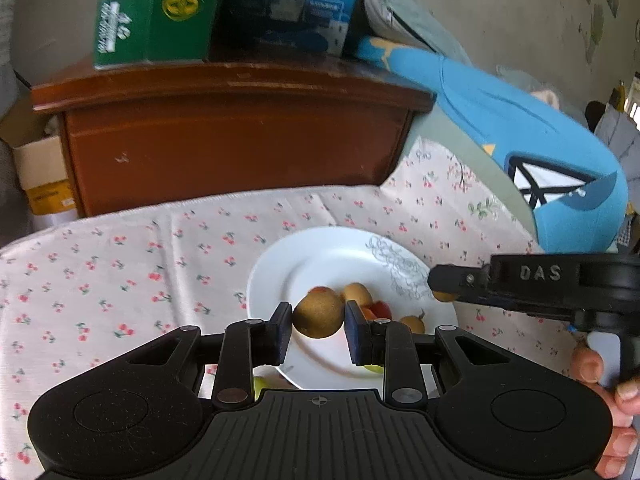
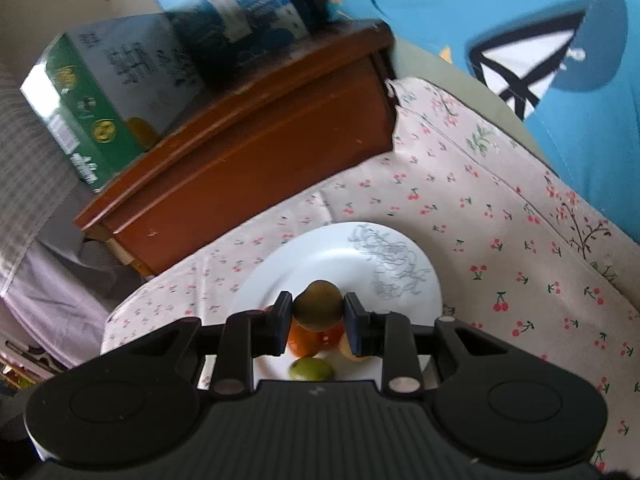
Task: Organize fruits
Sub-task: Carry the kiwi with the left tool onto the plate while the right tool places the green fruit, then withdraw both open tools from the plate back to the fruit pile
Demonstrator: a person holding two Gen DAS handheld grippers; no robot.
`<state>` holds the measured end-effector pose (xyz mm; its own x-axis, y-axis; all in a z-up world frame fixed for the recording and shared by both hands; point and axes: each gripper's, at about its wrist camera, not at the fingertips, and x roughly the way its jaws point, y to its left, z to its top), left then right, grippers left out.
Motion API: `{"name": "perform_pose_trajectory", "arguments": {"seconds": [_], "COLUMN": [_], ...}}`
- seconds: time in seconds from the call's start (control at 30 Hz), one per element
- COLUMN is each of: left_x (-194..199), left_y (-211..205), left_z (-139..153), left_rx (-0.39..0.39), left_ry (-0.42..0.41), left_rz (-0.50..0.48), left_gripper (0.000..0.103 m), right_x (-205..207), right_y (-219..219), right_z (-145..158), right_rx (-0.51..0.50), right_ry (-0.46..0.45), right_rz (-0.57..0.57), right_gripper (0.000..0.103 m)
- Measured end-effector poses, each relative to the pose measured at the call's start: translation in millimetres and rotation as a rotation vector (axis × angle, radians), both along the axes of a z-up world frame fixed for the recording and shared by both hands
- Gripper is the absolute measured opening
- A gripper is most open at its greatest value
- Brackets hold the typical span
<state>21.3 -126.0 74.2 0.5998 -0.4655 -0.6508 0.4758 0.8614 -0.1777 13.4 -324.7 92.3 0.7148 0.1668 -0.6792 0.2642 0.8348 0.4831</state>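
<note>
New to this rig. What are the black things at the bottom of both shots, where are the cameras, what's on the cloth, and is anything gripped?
No robot here: a person holds a handheld gripper in each hand, with a fisheye camera on each looking along its fingers. The left wrist view shows the left gripper shut on a brown kiwi-like fruit, with the right gripper entering from the right and the person's hand on it. The right wrist view shows the right gripper shut on a greenish-brown fruit. Below lies a white plate with more small fruits, on a cherry-print cloth.
</note>
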Motion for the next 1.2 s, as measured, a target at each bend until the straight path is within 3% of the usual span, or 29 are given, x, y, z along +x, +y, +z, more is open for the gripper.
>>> {"name": "perform_pose_trajectory", "arguments": {"seconds": [0.27,0.5,0.77,0.93,1.2], "left_x": [9.4,10.8,10.3,8.5,-7.6], "left_y": [-13.6,-17.5,-2.6,14.1,52.1], "left_z": [-15.3,-14.7,15.5,33.8,50.1], "left_rx": [0.021,0.004,-0.049,-0.034,-0.016], "left_ry": [0.036,0.031,-0.020,-0.029,-0.054], "left_rz": [-0.020,-0.026,0.043,0.087,0.141], "left_gripper": [0.025,0.028,0.048,0.062,0.066], "right_x": [13.8,16.5,14.6,10.3,-4.9], "right_y": [-5.4,-8.1,-8.4,-2.3,15.0], "right_z": [-23.0,-24.0,-14.6,-7.4,3.4], "right_rx": [0.033,0.060,0.060,0.053,0.035], "right_ry": [0.064,0.053,0.028,0.012,-0.010], "right_rz": [-0.031,-0.055,-0.058,-0.046,0.009], "right_gripper": [0.028,0.030,0.032,0.036,0.036]}}
